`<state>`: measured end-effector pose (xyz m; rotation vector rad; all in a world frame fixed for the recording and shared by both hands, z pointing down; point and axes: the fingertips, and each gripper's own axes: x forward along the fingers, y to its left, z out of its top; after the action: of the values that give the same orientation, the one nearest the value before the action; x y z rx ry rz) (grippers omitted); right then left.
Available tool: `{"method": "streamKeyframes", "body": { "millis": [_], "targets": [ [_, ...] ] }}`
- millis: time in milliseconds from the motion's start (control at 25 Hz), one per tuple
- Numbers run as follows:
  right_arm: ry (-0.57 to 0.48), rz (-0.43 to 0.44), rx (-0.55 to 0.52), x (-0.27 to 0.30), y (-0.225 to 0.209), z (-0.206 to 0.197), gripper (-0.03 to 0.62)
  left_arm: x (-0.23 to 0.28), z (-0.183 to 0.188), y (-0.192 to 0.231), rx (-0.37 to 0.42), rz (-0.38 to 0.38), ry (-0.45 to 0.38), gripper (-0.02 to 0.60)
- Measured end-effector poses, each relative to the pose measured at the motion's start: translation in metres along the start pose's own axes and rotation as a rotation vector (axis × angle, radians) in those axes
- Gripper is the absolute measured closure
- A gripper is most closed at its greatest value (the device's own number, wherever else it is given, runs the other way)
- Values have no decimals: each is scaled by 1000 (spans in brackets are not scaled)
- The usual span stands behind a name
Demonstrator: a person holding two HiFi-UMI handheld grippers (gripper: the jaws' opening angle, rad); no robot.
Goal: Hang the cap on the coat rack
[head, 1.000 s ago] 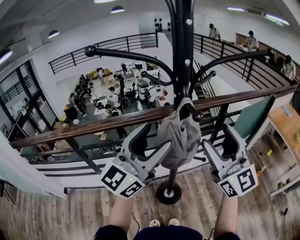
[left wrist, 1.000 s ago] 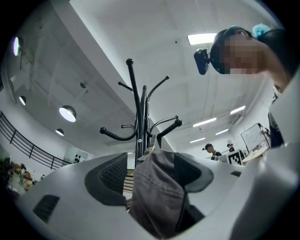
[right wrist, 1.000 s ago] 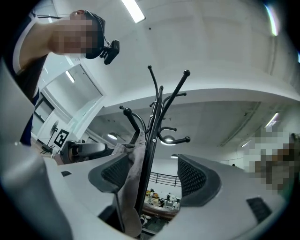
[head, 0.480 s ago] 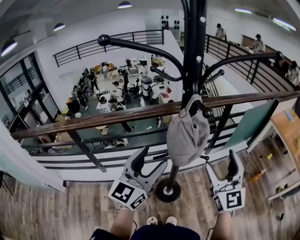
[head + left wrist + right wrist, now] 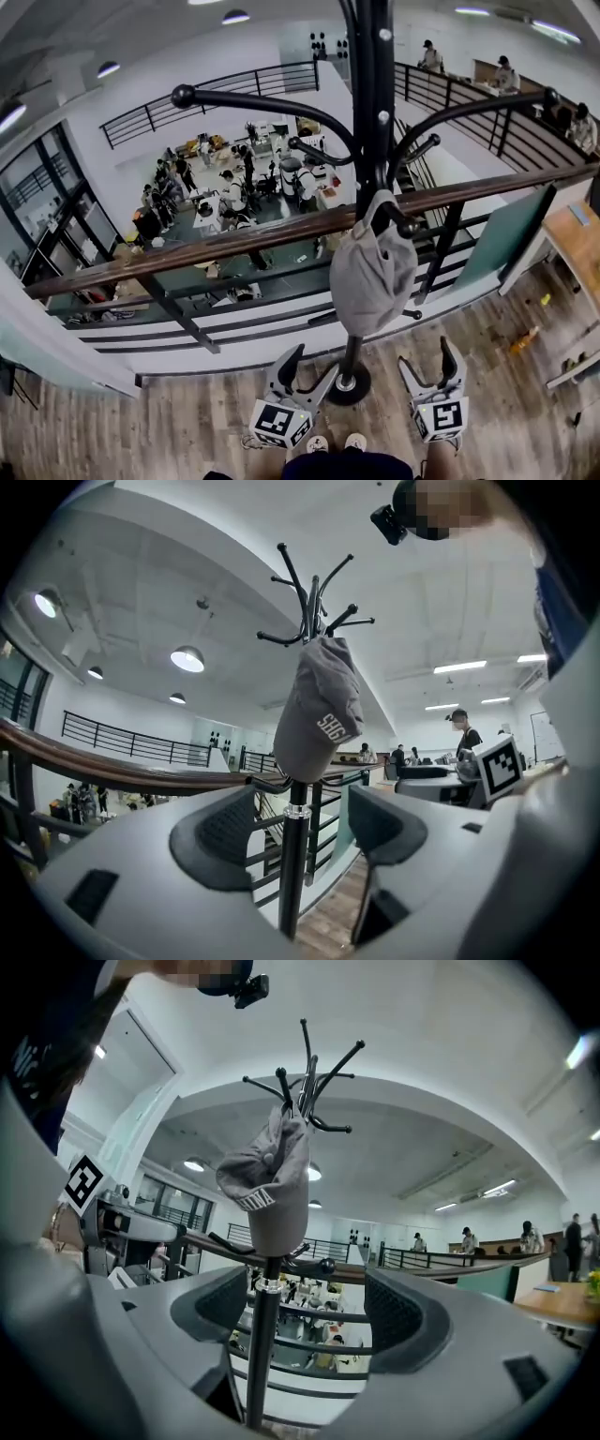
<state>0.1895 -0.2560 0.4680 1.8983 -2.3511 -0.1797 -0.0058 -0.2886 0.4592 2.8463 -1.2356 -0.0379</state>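
Note:
The grey cap (image 5: 373, 267) hangs from a low hook of the black coat rack (image 5: 368, 94), free of both grippers. My left gripper (image 5: 312, 364) is open, low and to the left of the rack's base. To the right of that base my right gripper (image 5: 427, 356) is also open and holds nothing. In the left gripper view the cap (image 5: 319, 710) hangs well above and beyond the left gripper (image 5: 302, 827), and the pole (image 5: 292, 874) shows through the gap between its jaws. From the right gripper (image 5: 309, 1312) the cap (image 5: 267, 1180) likewise hangs ahead and above.
A wooden handrail (image 5: 234, 239) on black railing runs across behind the rack, with a lower floor full of people beyond. The rack's round base (image 5: 349, 382) stands on plank flooring by my shoes (image 5: 330, 442). A wooden table (image 5: 574, 234) is at the right.
Both grippers have dropped down and back from the cap toward my body. The cap stays on the hook, no longer between them.

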Motion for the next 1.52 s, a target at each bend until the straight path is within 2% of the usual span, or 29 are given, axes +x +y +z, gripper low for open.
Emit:
{"method": "streamKeyframes", "body": {
  "millis": [240, 400, 560, 720, 760, 880, 960, 1000, 1240, 1360, 1520],
  "targets": [
    [-5, -68, -14, -4, -10, -6, 214, -1, -1, 13, 20, 40, 0, 282],
    [12, -36, -54, 1, -3, -7, 214, -1, 1, 12, 7, 33, -9, 282],
    [13, -5, -85, 6, 9, -7, 226, -3, 14, 8, -8, 17, -70, 312],
    [33, 9, -103, 5, 17, -7, 365, -4, 10, 6, -7, 1, -71, 355],
    [26, 9, -102, 6, 16, -9, 401, -6, 10, 6, -17, -4, -81, 390],
    [19, 14, -89, 8, 15, -9, 458, -9, 14, 5, -52, -25, -123, 491],
    [19, 1, -83, 7, 13, -9, 530, -8, 15, 5, -35, -25, -127, 571],
    [27, -3, -81, 7, 13, -9, 572, -7, 14, 5, -26, -21, -121, 578],
    [-3, -3, -109, 11, 18, -8, 585, -3, 2, 11, 1, 23, -50, 578],
    [7, -23, -160, 13, 17, -8, 583, 0, -2, 12, 23, 20, -24, 578],
    [2, -54, -152, 13, 10, -8, 583, 3, -4, 10, 20, 14, -15, 578]
  ]
}}
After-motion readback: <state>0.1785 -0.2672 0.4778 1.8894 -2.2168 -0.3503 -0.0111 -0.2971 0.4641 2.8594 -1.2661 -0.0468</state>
